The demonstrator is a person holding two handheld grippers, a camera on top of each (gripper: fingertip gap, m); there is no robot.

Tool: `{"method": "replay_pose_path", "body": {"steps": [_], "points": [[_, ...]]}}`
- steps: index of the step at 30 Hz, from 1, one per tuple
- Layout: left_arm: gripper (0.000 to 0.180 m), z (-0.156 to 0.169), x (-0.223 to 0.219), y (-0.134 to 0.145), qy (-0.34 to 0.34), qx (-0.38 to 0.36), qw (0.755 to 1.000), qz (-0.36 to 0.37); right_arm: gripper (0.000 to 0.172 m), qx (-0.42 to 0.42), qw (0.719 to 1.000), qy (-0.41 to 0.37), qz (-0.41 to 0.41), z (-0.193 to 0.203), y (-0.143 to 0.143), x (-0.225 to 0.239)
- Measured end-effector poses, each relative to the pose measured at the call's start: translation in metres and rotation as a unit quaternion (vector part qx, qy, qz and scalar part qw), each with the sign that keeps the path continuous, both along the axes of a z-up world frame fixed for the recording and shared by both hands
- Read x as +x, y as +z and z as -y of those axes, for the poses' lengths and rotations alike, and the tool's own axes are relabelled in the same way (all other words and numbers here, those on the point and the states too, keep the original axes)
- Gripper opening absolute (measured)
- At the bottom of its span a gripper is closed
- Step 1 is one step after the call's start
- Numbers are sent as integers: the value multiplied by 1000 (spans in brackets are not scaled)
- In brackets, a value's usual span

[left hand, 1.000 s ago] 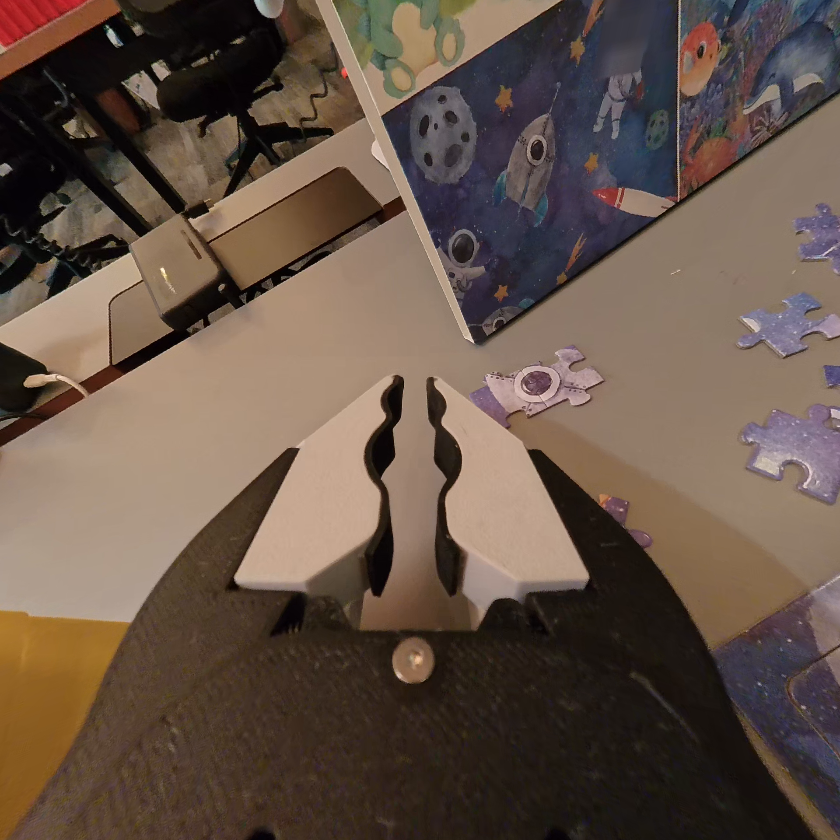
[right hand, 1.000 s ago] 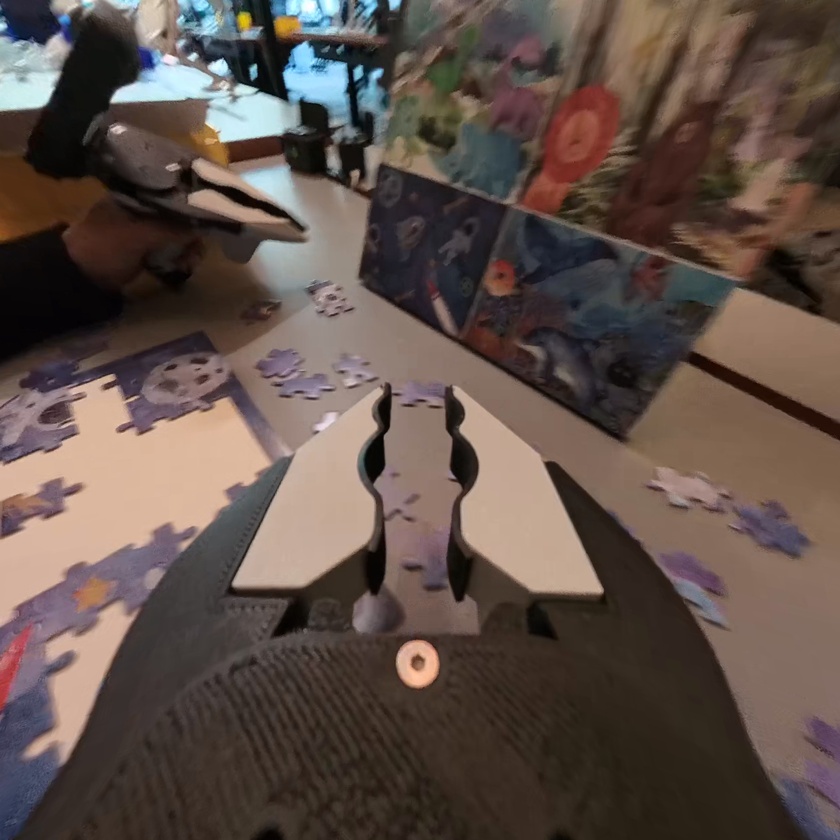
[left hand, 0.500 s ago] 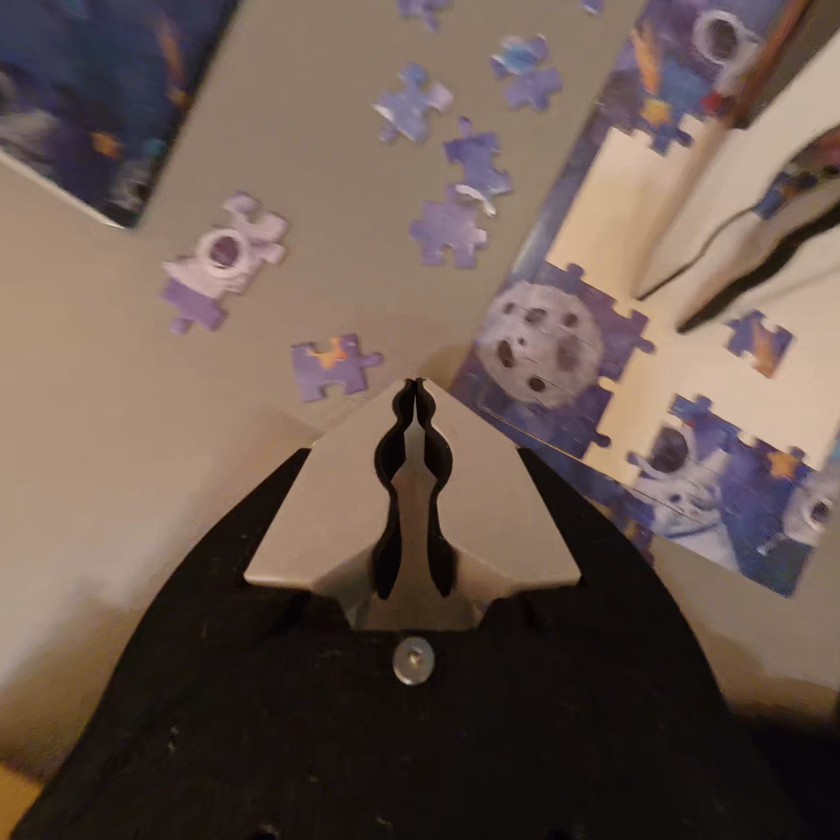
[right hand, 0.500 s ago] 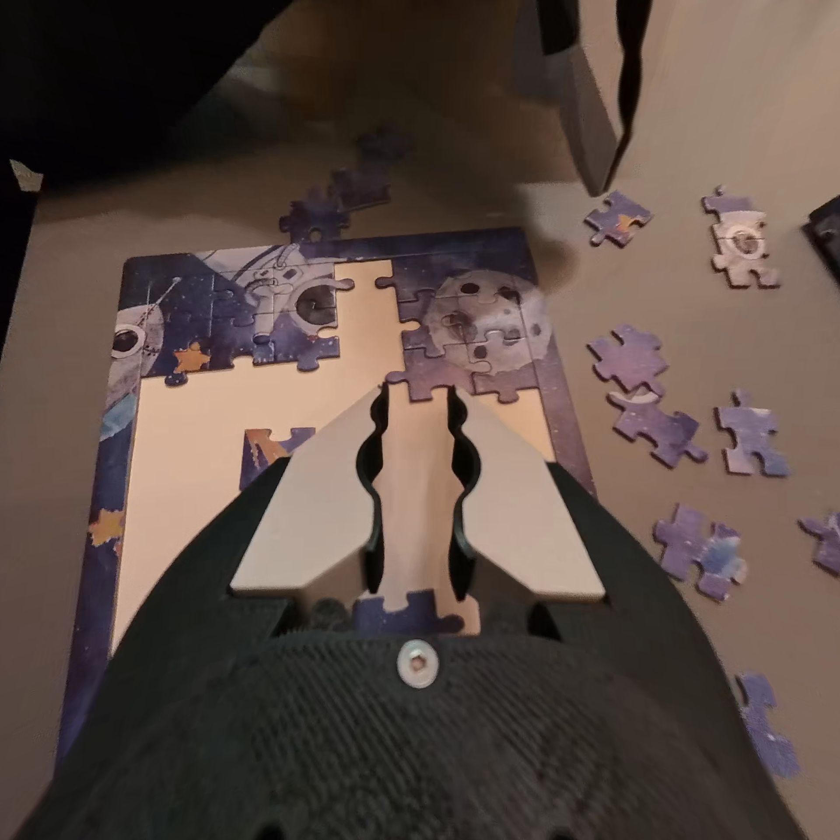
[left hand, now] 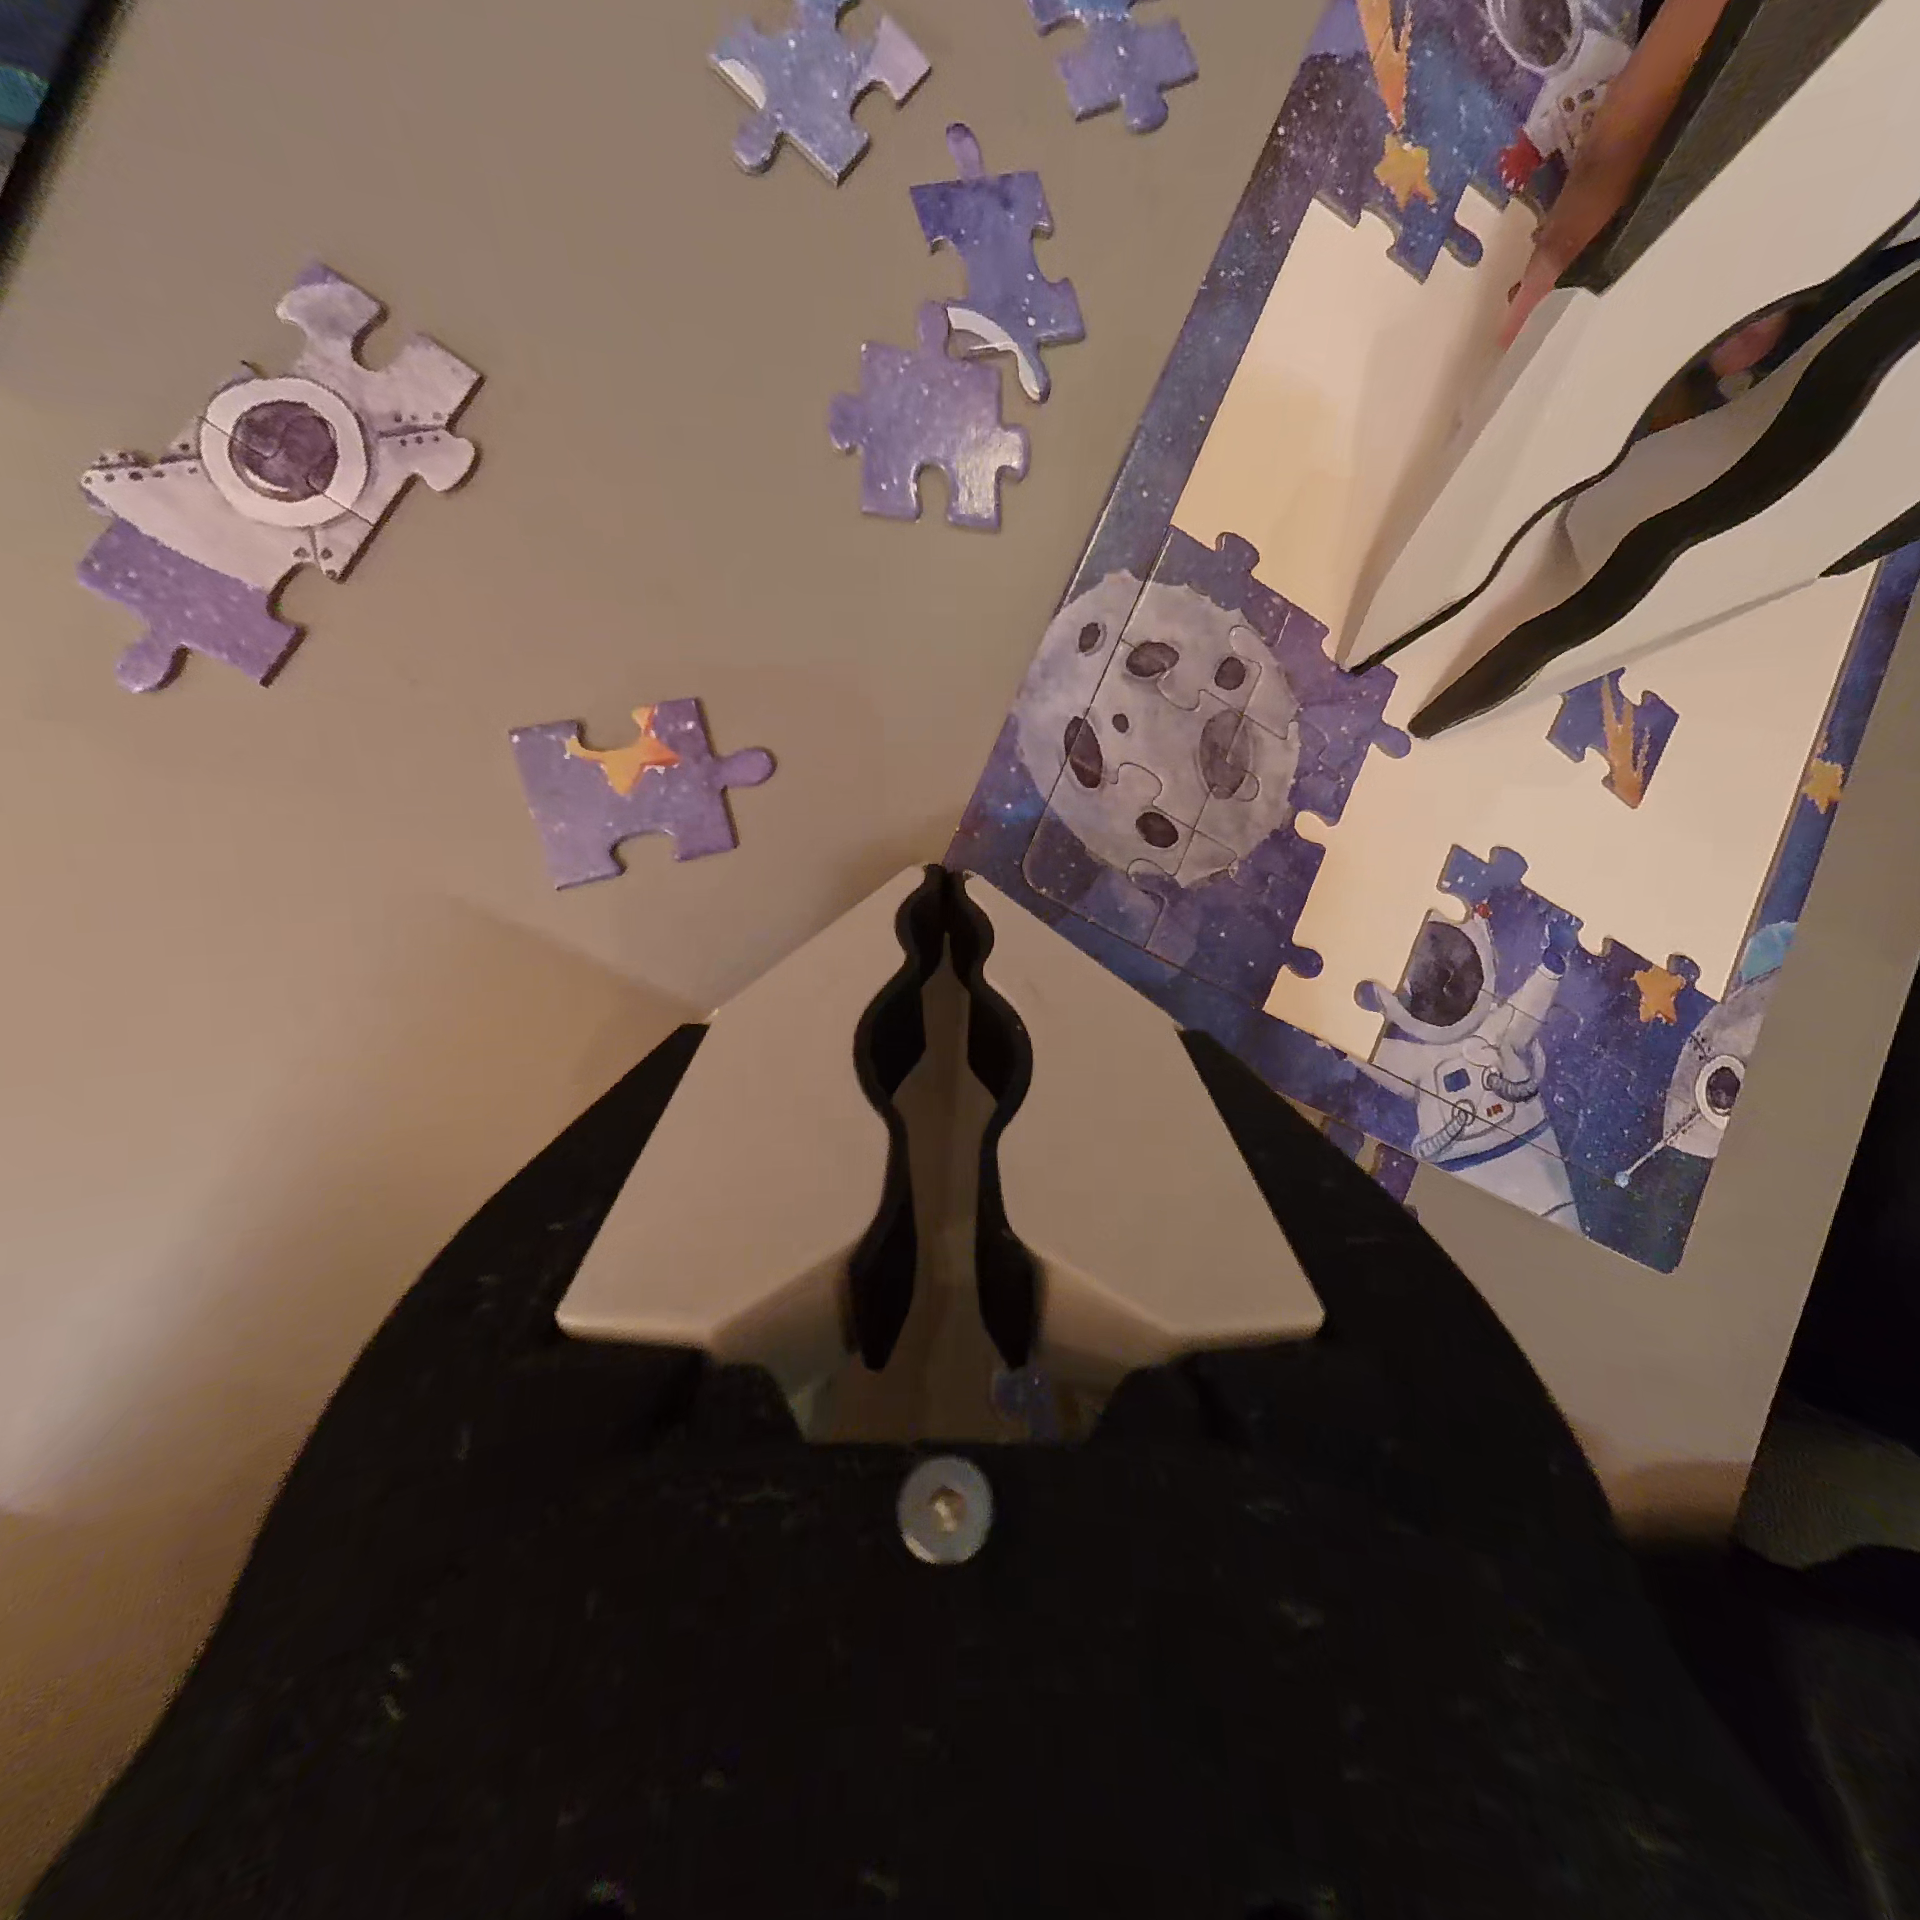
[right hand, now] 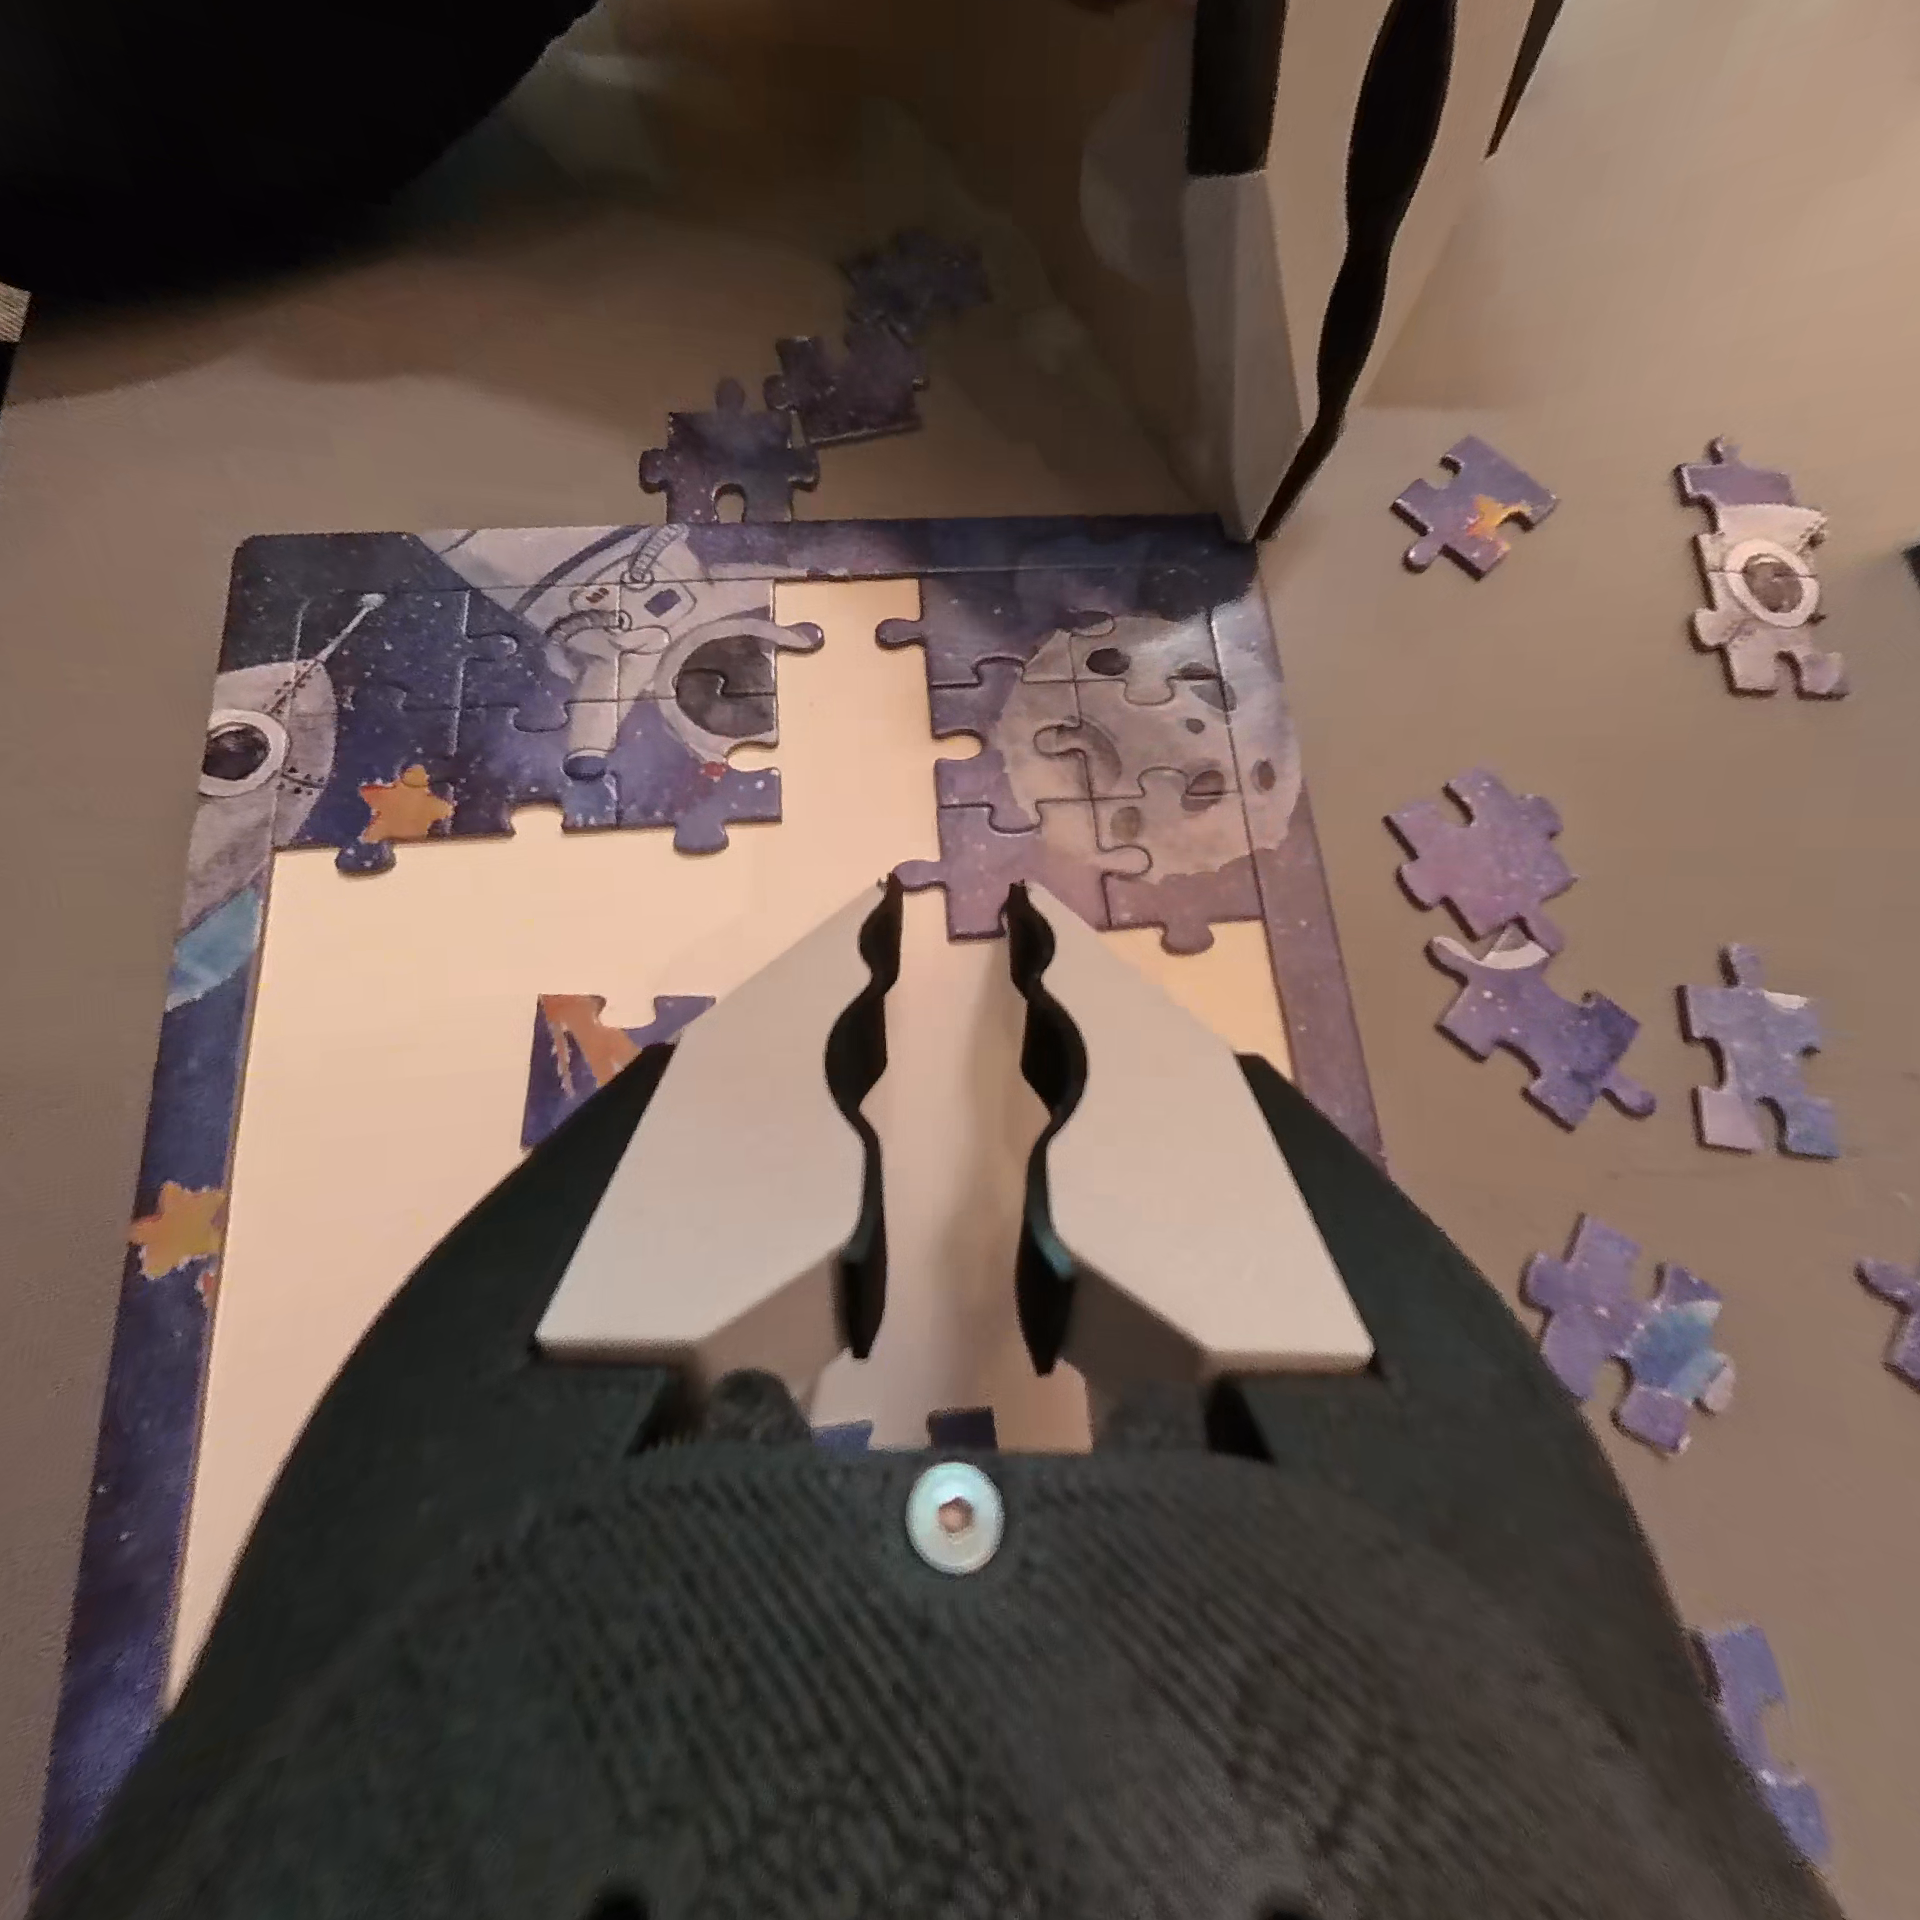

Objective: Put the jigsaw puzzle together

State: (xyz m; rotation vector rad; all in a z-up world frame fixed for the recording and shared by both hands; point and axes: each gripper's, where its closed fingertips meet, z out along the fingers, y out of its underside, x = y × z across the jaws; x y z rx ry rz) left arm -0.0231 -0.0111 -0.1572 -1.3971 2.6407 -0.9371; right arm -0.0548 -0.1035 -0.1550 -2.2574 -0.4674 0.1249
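The left gripper (left hand: 943, 878) has its jaws pressed together with nothing between them, tips at the corner of the puzzle board (left hand: 1236, 343), which spreads toward 2 o'clock. Just past the tips at 11 o'clock lies a loose purple piece with an orange star (left hand: 634, 790); farther toward 10 o'clock sits a joined porthole piece (left hand: 275, 468), and more purple pieces (left hand: 940, 436) lie at 12 o'clock on the grey table (left hand: 312, 935).

The right gripper (right hand: 954, 894) stands spread and bare over the board's cream bed (right hand: 436, 935), its tips just at the lower edge of the assembled moon section (right hand: 1122, 748). A comet piece (right hand: 592, 1049) lies alone at 9 o'clock. Loose pieces (right hand: 1486, 862) scatter at 3 o'clock.
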Motion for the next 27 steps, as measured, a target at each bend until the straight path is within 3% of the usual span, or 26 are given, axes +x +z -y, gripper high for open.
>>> {"method": "replay_pose_path", "body": {"steps": [21, 24, 27], "points": [[3, -1, 5, 0, 4, -26, 1000, 5, 18, 10, 1000, -16, 17, -1, 1, 7], [0, -3, 15, 8, 21, -21, 999, 39, 20, 36, 999, -23, 1, -1, 13, 9], [0, -15, 32, 25, 65, -33, 993, 91, 19, 113, 991, -66, -12, -2, 43, 27]]}}
